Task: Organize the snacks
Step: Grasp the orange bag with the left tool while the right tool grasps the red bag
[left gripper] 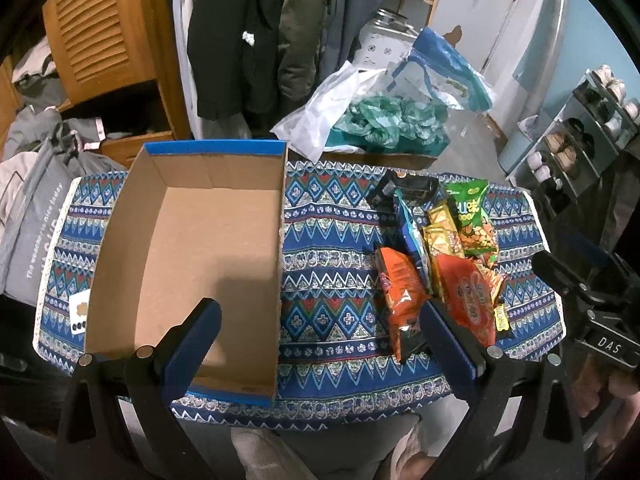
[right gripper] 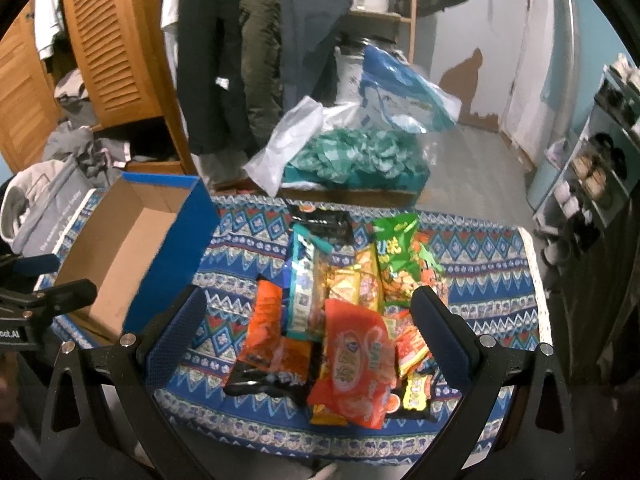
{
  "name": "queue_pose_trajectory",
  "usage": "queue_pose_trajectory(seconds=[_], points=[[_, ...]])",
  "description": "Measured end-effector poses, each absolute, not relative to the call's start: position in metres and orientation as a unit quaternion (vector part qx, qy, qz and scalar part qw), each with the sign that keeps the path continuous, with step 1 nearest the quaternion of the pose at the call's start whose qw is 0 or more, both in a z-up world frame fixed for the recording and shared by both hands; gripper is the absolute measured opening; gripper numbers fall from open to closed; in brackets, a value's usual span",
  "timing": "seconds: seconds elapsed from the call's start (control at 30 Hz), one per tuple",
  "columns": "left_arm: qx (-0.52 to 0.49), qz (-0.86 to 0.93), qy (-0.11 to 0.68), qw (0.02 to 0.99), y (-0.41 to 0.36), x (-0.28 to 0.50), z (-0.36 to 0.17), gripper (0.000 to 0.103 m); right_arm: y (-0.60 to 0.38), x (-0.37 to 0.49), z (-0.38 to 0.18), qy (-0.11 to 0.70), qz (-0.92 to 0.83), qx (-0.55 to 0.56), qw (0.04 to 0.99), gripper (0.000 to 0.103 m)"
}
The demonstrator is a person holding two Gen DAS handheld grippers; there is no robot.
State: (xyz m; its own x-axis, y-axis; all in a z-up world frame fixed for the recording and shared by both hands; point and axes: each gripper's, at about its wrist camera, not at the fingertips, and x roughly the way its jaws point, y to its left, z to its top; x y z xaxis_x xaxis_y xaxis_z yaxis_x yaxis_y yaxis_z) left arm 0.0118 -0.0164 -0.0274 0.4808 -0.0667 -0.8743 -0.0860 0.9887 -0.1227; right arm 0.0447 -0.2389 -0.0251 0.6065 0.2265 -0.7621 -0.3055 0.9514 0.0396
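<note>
1. Two grippers hover above the table, both spread wide and holding nothing: the left gripper (left gripper: 320, 320) sits over the box's near right wall, the right gripper (right gripper: 308, 312) straddles the snacks from above.
2. Box (left gripper: 180, 248) lies open-topped on the table's left half, reaching from near edge to far edge; its floor is bare, so it is judged to be the receiving container, with no snack yet stowed.
3. Snacks (right gripper: 340, 300) lie in one loose overlapping pile on the table's right half, apart from the box. An orange pack (right gripper: 352, 356) lies uppermost at the near edge; a green pack (right gripper: 396, 252) and a black pack (right gripper: 320, 220) lie toward the far edge. The count is uncertain owing to overlap.
4. The right gripper's placement suggests the orange pack as first pick.
5. Table (left gripper: 328, 280) carries a blue patterned cloth, flat.
6. Room: hanging coats (left gripper: 248, 40), a louvred wooden cabinet (left gripper: 104, 28), a shoe rack (left gripper: 580, 136) at right, plastic bags (right gripper: 360, 136) beyond the far edge.
</note>
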Motion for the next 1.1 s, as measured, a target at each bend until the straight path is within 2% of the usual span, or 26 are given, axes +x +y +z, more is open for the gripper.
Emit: queue_pose_trajectory(seconds=[0.47,1.1], points=[[-0.087,-0.016,0.568,0.818,-0.045,0.042,-0.059,0.100,-0.274,0.069,-0.047,0.462,0.117,-0.028,0.879,0.100],[-0.084,0.000,0.619,0.781,-0.074,0.079,-0.130,0.100,-0.292,0.103,-0.168,0.602,0.114,0.004,0.790,0.100]])
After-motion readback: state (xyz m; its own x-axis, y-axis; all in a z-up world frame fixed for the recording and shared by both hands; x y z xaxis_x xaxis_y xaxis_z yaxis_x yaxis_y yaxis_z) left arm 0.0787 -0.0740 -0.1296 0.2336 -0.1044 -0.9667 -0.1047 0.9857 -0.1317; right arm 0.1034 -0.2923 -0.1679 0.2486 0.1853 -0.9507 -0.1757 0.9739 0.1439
